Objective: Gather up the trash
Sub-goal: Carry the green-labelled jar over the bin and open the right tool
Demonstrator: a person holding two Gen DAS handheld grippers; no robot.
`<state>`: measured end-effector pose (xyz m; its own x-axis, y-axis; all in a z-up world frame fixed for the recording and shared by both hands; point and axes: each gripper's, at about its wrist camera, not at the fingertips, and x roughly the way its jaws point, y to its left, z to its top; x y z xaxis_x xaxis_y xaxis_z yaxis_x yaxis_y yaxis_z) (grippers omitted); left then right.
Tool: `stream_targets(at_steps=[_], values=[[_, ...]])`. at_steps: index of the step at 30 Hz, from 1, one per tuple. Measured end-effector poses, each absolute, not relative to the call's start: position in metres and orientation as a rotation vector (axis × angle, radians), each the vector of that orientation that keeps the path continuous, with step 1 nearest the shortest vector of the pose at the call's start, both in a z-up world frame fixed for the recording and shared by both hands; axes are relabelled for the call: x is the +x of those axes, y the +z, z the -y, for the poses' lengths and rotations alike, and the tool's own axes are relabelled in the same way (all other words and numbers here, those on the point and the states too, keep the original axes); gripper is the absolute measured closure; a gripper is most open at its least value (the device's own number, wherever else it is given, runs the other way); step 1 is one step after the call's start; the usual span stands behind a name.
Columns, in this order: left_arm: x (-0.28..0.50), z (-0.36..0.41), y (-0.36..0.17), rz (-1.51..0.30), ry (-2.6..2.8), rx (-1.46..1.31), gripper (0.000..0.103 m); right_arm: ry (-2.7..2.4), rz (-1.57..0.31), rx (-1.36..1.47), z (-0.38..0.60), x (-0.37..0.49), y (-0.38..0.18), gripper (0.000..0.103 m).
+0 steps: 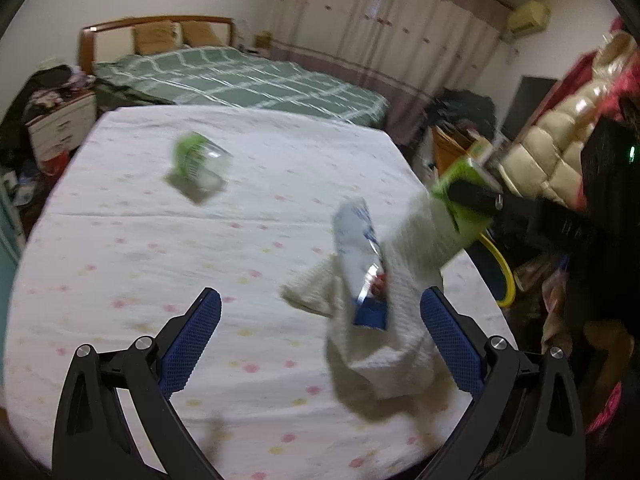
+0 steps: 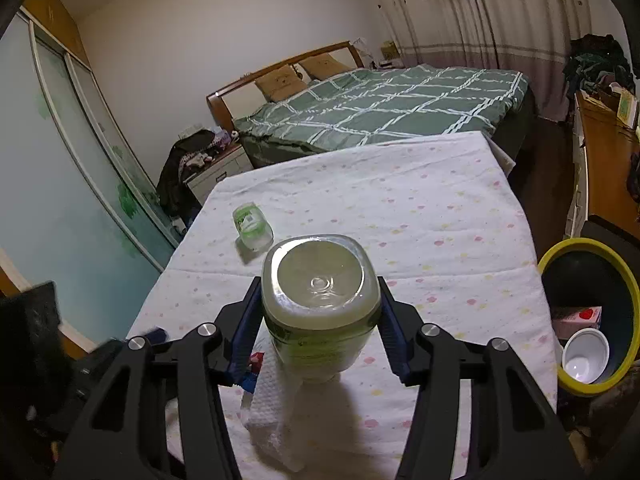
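Note:
My right gripper [image 2: 320, 292] is shut on a clear plastic bottle with a green label [image 2: 320, 280], its base facing the camera, held above the table. In the left wrist view that bottle [image 1: 460, 192] hangs over the table's right edge. My left gripper [image 1: 320, 340] stands open low over the cloth. A crumpled white paper towel [image 1: 400, 320] and a blue-and-white wrapper [image 1: 360, 248] lie between its fingers, nearer the right one, with neither pad touching them. A second green-labelled bottle [image 2: 252, 226] lies on its side farther back on the left.
The table wears a white cloth with small flowers [image 2: 440, 220]. A yellow-rimmed bin [image 2: 624, 280] stands by its right edge with a white cup [image 2: 586, 360] and a pink box inside. A green checked bed [image 2: 380, 108] lies beyond, with furniture and clutter along both sides.

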<state>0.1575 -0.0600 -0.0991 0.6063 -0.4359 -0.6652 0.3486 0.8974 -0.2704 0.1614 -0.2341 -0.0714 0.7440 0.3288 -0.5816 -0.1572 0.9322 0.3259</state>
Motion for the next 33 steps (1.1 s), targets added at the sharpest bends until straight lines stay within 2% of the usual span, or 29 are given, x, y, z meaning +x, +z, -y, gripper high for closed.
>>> stream_targets(at_steps=[7, 10, 15, 21, 28, 29, 30, 31, 33], values=[[0.158, 0.112, -0.109, -0.792, -0.570, 0.010, 0.005, 0.245, -0.693, 0.280, 0.251, 0.156, -0.069, 0.051], [0.163, 0.130, -0.114, -0.797, -0.580, 0.063, 0.010, 0.254, -0.701, 0.292, 0.255, 0.155, -0.071, 0.051], [0.189, 0.138, -0.134, -0.875, -0.552, 0.053, 0.040, 0.261, -0.692, 0.304, 0.264, 0.153, -0.067, 0.051], [0.213, 0.128, -0.154, -0.915, -0.493, 0.028, 0.057, 0.246, -0.674, 0.325, 0.281, 0.144, -0.062, 0.051], [0.223, 0.114, -0.151, -0.895, -0.435, 0.048, 0.057, 0.173, -0.637, 0.357, 0.319, 0.128, -0.057, 0.052], [0.222, 0.115, -0.147, -0.891, -0.437, 0.050, 0.051, 0.153, -0.632, 0.365, 0.327, 0.126, -0.057, 0.052], [0.219, 0.117, -0.145, -0.886, -0.436, 0.048, 0.024, 0.137, -0.627, 0.372, 0.334, 0.124, -0.058, 0.052], [0.217, 0.115, -0.140, -0.872, -0.444, 0.038, 0.015, 0.121, -0.623, 0.379, 0.341, 0.122, -0.059, 0.052], [0.210, 0.116, -0.130, -0.855, -0.484, 0.035, 0.013, 0.082, -0.614, 0.397, 0.358, 0.118, -0.060, 0.052]])
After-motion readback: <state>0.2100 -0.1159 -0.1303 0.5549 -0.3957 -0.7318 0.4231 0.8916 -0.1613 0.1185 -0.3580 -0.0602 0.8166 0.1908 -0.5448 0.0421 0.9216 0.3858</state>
